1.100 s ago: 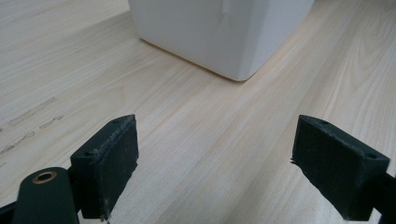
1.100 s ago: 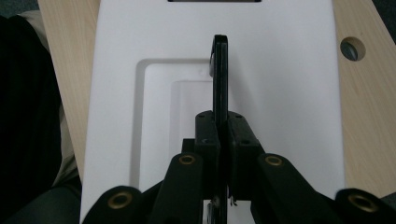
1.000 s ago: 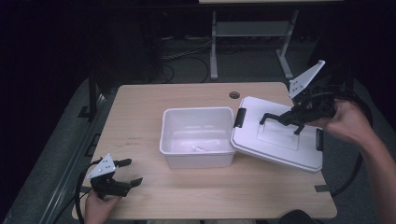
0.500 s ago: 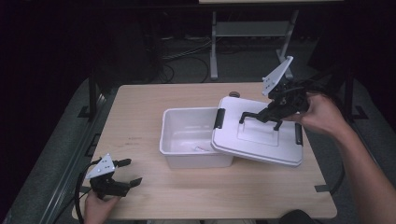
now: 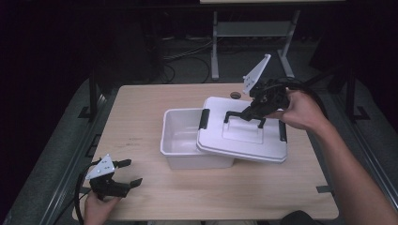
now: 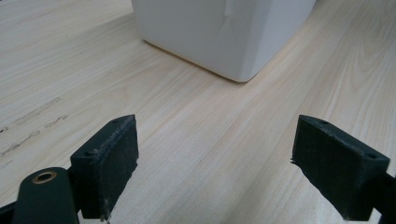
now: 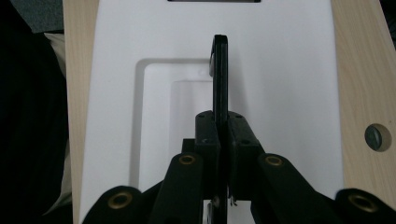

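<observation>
Right tongs (image 5: 245,116) clamped tight on the black handle (image 7: 219,74) of the white lid (image 5: 244,138); the lid sits tilted, covering the right part of the white bin (image 5: 180,140) at mid-counter (image 5: 141,108), left part of the bin uncovered; left tongs (image 5: 126,173) at the near left corner, released, jaws wide apart just above the wood, bin corner ahead of them.

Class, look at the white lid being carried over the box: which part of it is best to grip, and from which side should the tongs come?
Grip the black handle at the middle of the lid, coming from above. It stands up as a thin bar from a recess, so the jaws can close across it, as the right tongs do. The lid's flat top offers nothing else to pinch.
</observation>
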A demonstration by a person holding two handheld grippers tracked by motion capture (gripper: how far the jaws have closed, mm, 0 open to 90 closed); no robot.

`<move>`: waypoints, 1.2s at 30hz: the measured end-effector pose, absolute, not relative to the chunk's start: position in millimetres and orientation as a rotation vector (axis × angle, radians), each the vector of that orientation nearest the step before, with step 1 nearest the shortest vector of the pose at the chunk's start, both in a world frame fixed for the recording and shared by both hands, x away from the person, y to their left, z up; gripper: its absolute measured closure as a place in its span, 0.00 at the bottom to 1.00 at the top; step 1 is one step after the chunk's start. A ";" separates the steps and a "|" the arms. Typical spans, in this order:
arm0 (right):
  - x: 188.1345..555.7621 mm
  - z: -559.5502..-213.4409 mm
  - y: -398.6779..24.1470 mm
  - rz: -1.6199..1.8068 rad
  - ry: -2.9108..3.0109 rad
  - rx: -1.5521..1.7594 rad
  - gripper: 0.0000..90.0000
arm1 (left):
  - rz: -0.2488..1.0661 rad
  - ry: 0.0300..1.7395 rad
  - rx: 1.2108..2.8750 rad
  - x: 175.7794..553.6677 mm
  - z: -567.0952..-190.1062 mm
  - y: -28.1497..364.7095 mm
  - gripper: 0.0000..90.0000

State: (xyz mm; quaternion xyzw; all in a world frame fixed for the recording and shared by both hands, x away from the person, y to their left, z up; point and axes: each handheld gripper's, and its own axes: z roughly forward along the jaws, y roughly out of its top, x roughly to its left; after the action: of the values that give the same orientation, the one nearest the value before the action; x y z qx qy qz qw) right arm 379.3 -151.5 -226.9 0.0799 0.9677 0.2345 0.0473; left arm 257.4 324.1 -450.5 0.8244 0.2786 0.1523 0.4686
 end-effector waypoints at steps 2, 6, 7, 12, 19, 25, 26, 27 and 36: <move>381.4 -227.9 -145.3 0.716 2.959 0.228 0.94 | 0.373 0.683 2.022 257.4 -450.5 324.4 0.15; 384.8 -229.8 -135.2 0.701 2.966 0.205 0.94 | 0.373 0.685 2.019 257.4 -450.5 324.9 0.15; 385.7 -230.2 -132.2 0.699 2.969 0.205 0.94 | 0.374 0.685 2.018 257.3 -450.4 324.8 0.15; 390.1 -231.6 -119.7 0.696 2.980 0.182 0.94 | 0.377 0.684 2.018 257.1 -450.3 324.8 0.15; 395.9 -235.0 -104.4 0.693 2.993 0.151 0.94 | 0.376 0.685 2.015 257.0 -450.1 325.2 0.15; 400.7 -239.3 -94.2 0.698 3.005 0.145 0.94 | 0.376 0.685 2.012 257.2 -450.3 325.4 0.15; 401.4 -240.1 -92.9 0.698 3.009 0.144 0.94 | 0.376 0.684 2.012 257.2 -450.3 325.4 0.15; 402.3 -240.7 -91.7 0.698 3.008 0.139 0.94 | 0.375 0.686 2.011 257.1 -450.3 325.4 0.15; 408.4 -243.8 -80.3 0.714 3.016 0.127 0.94 | 0.376 0.684 2.013 257.2 -450.4 325.2 0.15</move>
State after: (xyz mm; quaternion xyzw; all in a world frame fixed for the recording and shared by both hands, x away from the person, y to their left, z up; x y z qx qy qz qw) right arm 408.4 -80.3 -243.8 0.0409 0.9721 0.2302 0.0197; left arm 257.2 325.2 -450.4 0.8221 0.2793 0.1536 0.4717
